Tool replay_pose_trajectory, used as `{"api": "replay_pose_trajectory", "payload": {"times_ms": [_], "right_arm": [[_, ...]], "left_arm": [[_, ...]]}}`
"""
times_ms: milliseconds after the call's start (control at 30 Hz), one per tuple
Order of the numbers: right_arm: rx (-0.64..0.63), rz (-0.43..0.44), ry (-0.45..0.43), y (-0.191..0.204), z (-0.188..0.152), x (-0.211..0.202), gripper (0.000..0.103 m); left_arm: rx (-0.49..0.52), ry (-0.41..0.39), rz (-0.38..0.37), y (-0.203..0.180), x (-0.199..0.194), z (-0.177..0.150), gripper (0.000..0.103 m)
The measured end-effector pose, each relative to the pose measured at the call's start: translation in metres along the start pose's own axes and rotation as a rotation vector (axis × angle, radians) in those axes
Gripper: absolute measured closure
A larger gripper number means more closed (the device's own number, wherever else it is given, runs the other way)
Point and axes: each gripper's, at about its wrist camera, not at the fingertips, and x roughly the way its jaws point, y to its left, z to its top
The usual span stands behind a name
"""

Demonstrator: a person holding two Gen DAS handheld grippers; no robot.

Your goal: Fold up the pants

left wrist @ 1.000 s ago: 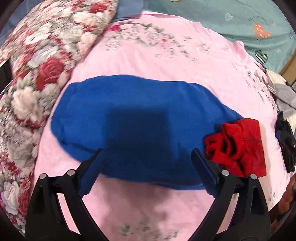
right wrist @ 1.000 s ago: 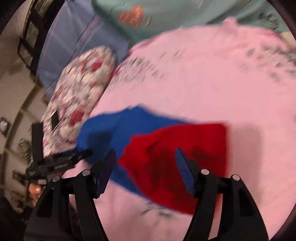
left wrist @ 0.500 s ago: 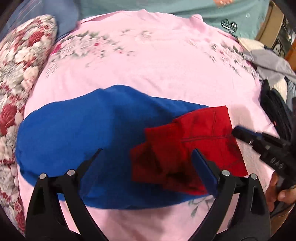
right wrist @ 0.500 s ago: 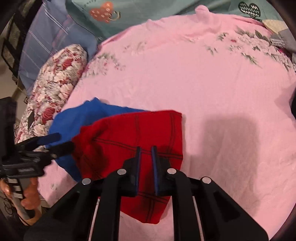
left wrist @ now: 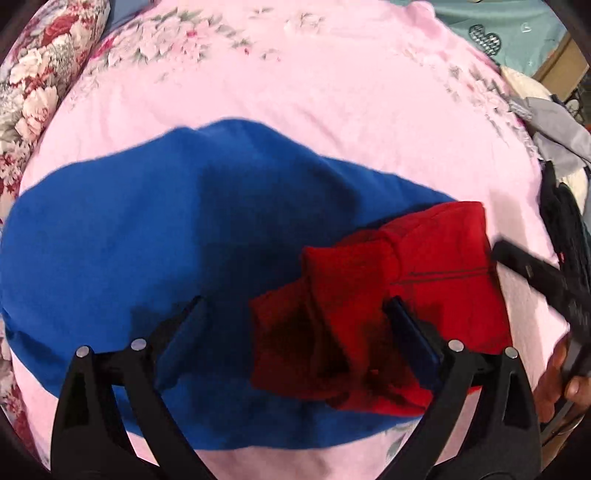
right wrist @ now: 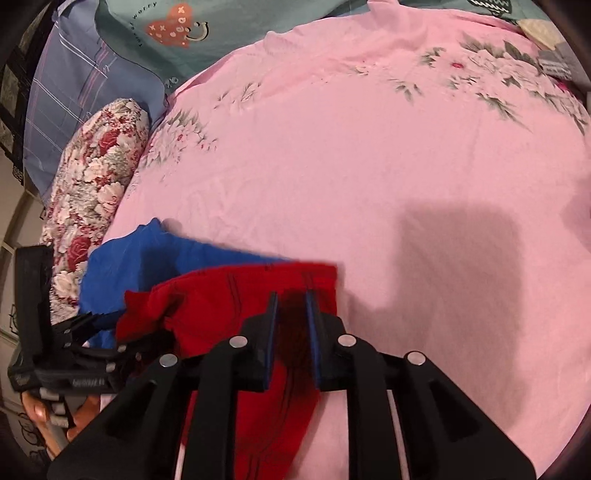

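Right wrist: right claw [right wrist: 290, 306] pinches red pants [right wrist: 229, 295]; no containers.

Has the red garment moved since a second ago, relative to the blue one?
Yes. In the left wrist view the red garment has come off the pink sheet onto the blue garment's right end, with the right gripper clamped on it.

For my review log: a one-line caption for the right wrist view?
Right gripper pinches red pants lying over blue garment on pink bedsheet.

The teal bedding [right wrist: 236, 33] bears curved print reading roughly "turn of worry" beside an orange heart.
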Motion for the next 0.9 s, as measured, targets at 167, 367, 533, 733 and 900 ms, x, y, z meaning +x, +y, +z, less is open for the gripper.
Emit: {"api": "replay_pose_trajectory", "payload": {"times_ms": [167,367,533,733,900], "right_arm": [[-0.090,0.025,0.019,0.014,-0.051,-0.031,0.083],[-0.183,-0.076,0.031,0.024,-0.081,-0.036,0.061],[-0.168,-0.062,-0.086,0.026,-0.044,-0.050,0.061],[-0.086,-0.149,-0.027,0.012,-0.021,0.006,0.050],[-0.074,-0.083,-0.050,0.010,-0.030,-0.008,0.048]], "left_arm": [[-0.021,-0.007,-0.041,0.012,-0.006,-0.001,0.005],[-0.087,0.019,-0.049,0.023,0.002,0.005,0.004],[-0.045,-0.019,-0.031,0.018,-0.006,0.001,0.005],[-0.095,-0.015,-0.093,0.037,-0.020,-0.008,0.005],[-0.104,-0.139,-0.119,0.064,-0.062,-0.036,0.005]]}}
